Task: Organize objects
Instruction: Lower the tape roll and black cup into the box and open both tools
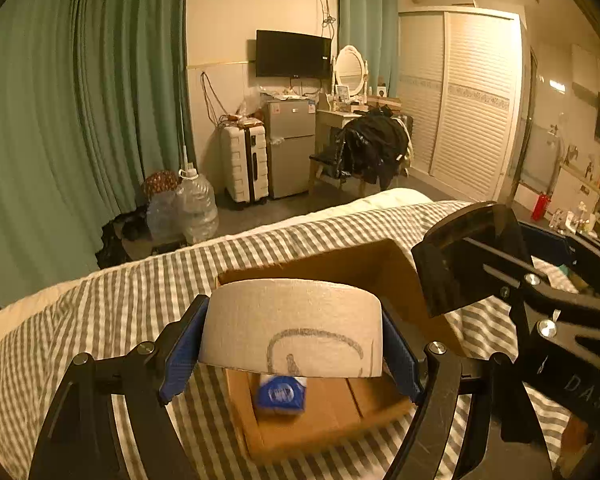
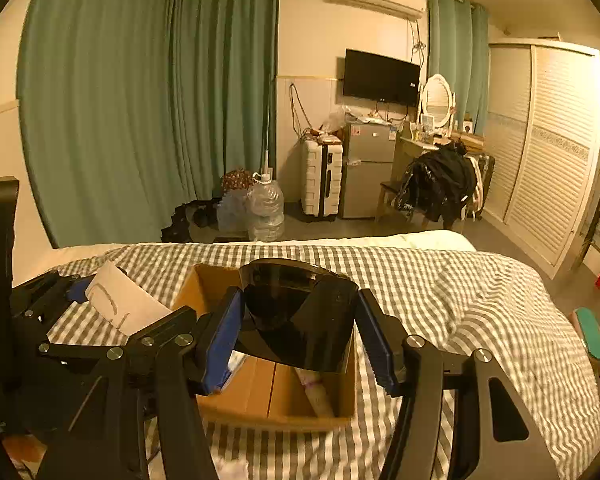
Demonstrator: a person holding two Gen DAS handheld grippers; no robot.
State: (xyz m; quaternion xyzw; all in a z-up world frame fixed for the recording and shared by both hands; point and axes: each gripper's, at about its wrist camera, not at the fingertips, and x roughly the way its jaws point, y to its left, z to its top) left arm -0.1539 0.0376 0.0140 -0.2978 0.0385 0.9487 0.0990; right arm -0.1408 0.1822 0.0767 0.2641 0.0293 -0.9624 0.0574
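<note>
My left gripper (image 1: 294,344) is shut on a white box with a drawn outline (image 1: 292,324) and holds it above an open cardboard box (image 1: 332,412) on the bed. A blue and white packet (image 1: 281,394) lies inside the cardboard box. My right gripper (image 2: 298,332) is shut on a glossy black box (image 2: 298,312) and holds it over the same cardboard box (image 2: 260,396). A pale roll (image 2: 318,394) lies in it. The white box (image 2: 126,304) and left gripper (image 2: 112,304) show at the left. The black box (image 1: 468,252) shows in the left wrist view.
The cardboard box rests on a grey and white checked bedspread (image 2: 480,304). Beyond the bed are water jugs (image 2: 266,208), a white suitcase (image 2: 322,178), a small fridge (image 2: 366,170), a chair with dark clothes (image 2: 440,184) and a wardrobe (image 2: 548,152).
</note>
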